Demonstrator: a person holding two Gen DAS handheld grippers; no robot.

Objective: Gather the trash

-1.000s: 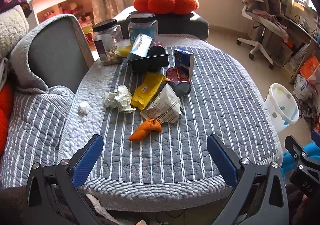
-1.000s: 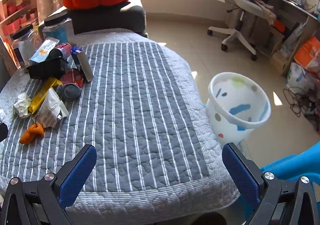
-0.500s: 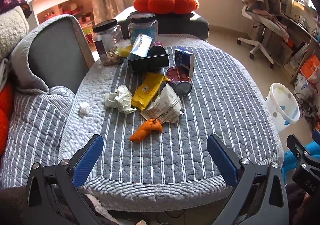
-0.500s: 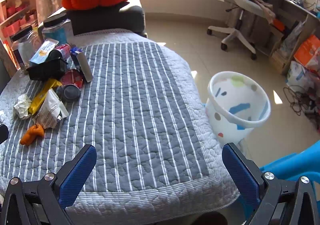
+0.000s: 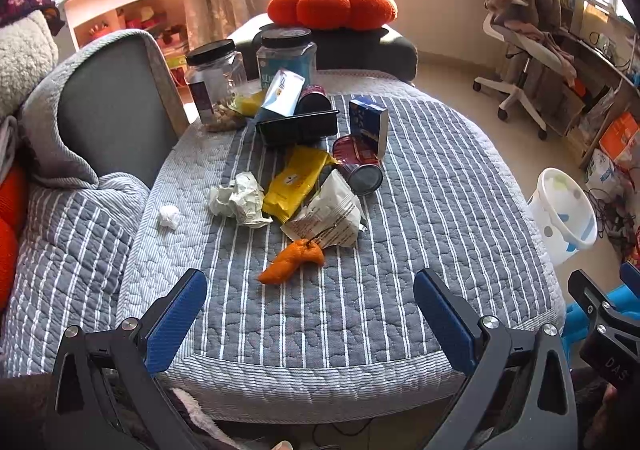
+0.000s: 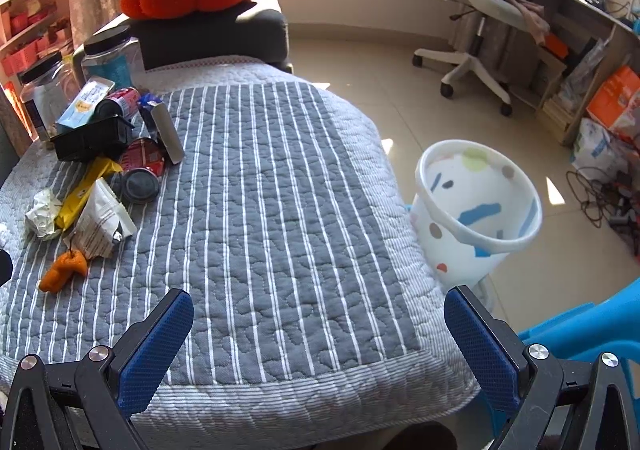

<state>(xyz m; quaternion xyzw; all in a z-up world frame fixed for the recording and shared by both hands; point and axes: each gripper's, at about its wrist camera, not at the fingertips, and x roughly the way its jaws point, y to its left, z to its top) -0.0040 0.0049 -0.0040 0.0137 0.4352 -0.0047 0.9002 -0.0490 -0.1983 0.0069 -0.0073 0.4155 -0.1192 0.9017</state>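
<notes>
Trash lies on a grey striped quilted table (image 5: 420, 210): an orange peel (image 5: 292, 261), a white snack bag (image 5: 330, 216), a yellow wrapper (image 5: 296, 182), crumpled paper (image 5: 238, 200), a small tissue ball (image 5: 169, 216), a red can (image 5: 357, 164) on its side and a blue carton (image 5: 368, 124). A white spotted bin (image 6: 476, 210) stands on the floor right of the table. My left gripper (image 5: 310, 314) is open at the table's near edge, short of the peel. My right gripper (image 6: 318, 334) is open over the near right edge, with nothing between its fingers.
A black tray (image 5: 298, 126) with a carton and can, plus two black-lidded jars (image 5: 216, 84), stand at the table's far side. Behind is a dark seat with an orange pumpkin cushion (image 5: 332, 6). A grey chair (image 5: 100, 106) is left; an office chair (image 6: 480, 30) is right.
Both views have shifted slightly; the grippers stay open and the trash has not moved.
</notes>
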